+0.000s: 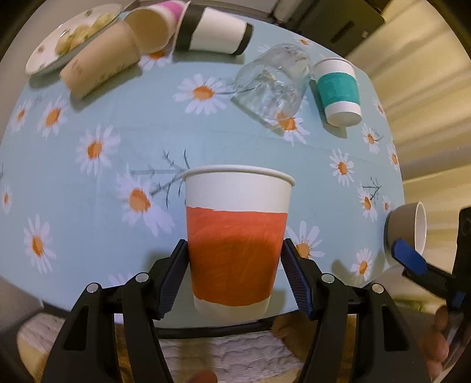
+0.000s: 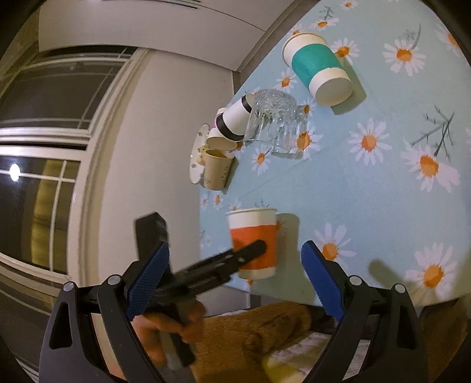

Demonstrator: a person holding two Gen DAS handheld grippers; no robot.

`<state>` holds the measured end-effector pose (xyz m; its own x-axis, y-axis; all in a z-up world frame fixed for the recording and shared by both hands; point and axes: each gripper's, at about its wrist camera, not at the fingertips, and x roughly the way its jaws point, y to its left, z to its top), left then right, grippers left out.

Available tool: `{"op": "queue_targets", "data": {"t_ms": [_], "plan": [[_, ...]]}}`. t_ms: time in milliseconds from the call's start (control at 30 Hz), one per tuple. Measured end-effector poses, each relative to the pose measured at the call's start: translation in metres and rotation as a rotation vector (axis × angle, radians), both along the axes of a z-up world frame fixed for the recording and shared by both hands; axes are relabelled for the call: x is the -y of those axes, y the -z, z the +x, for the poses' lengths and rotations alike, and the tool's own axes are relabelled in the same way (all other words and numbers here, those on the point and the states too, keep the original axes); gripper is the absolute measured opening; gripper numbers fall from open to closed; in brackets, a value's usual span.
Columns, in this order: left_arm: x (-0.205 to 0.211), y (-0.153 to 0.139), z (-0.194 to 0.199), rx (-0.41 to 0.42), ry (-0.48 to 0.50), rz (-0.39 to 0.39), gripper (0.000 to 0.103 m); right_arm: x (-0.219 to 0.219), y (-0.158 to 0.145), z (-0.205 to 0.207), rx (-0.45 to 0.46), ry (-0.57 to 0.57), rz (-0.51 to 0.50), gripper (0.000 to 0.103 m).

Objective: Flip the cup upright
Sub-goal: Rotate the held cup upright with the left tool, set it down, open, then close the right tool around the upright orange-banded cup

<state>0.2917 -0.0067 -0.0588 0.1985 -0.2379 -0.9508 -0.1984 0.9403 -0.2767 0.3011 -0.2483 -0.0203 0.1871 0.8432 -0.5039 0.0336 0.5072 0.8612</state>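
Observation:
A white paper cup with an orange band [image 1: 237,250] stands upright, mouth up, at the near edge of the table. My left gripper [image 1: 235,259] is shut on it, one blue pad on each side of the band. The same cup [image 2: 259,238] and the left gripper's finger [image 2: 250,249] show in the right wrist view. My right gripper [image 2: 235,265] is open and empty, off the table's edge to the right of the cup. One of its blue fingers [image 1: 409,259] shows at the right of the left wrist view.
On the daisy tablecloth [image 1: 117,123] lie a teal-banded cup [image 1: 338,88], a clear glass [image 1: 273,82], a black-banded cup [image 1: 215,31], a pink cup [image 1: 164,20] and a tan cup [image 1: 100,63], beside a plate [image 1: 67,35]. A mug [image 1: 409,227] sits at the right edge.

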Motion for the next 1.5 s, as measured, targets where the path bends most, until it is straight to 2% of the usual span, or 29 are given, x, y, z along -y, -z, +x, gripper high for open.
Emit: {"op": "queue_targets", "data": {"t_ms": [100, 200, 267, 467, 567, 633, 833, 1000, 1167, 1333, 1500], "plan": [[0.008, 0.002, -0.004, 0.021, 0.002, 0.038, 0.062, -0.003, -0.003, -0.003, 0.011, -0.017, 0.005, 0.091], [0.008, 0.005, -0.004, 0.029, -0.015, 0.058, 0.063, -0.002, -0.002, -0.005, 0.006, 0.015, -0.004, 0.091], [0.010, 0.007, -0.001, 0.027, -0.016, 0.103, 0.063, -0.004, -0.001, -0.006, 0.004, 0.006, -0.003, 0.091], [0.010, 0.009, 0.000, 0.023, -0.017, 0.116, 0.064, -0.013, 0.003, -0.008, -0.009, -0.030, -0.008, 0.091], [0.012, 0.008, 0.000, 0.021, -0.008, 0.136, 0.079, -0.016, 0.006, -0.008, -0.022, -0.039, -0.006, 0.091], [0.009, 0.007, -0.001, 0.020, -0.022, 0.148, 0.079, -0.017, 0.006, -0.008, -0.021, -0.043, -0.008, 0.091], [-0.001, 0.001, -0.009, 0.018, -0.011, 0.112, 0.079, -0.017, 0.010, -0.006, -0.025, -0.042, -0.018, 0.091], [-0.007, -0.013, -0.027, 0.060, 0.000, 0.081, 0.079, -0.018, 0.019, -0.001, -0.047, -0.038, -0.049, 0.091], [-0.020, -0.021, -0.060, 0.099, 0.019, 0.045, 0.079, -0.033, 0.028, 0.002, -0.039, -0.086, -0.146, 0.091], [-0.031, -0.020, -0.092, 0.138, 0.041, 0.006, 0.079, -0.060, 0.032, 0.007, 0.025, -0.154, -0.299, 0.091], [-0.046, -0.012, -0.128, 0.173, -0.007, -0.035, 0.079, -0.086, 0.046, 0.008, 0.011, -0.230, -0.364, 0.091]]}}
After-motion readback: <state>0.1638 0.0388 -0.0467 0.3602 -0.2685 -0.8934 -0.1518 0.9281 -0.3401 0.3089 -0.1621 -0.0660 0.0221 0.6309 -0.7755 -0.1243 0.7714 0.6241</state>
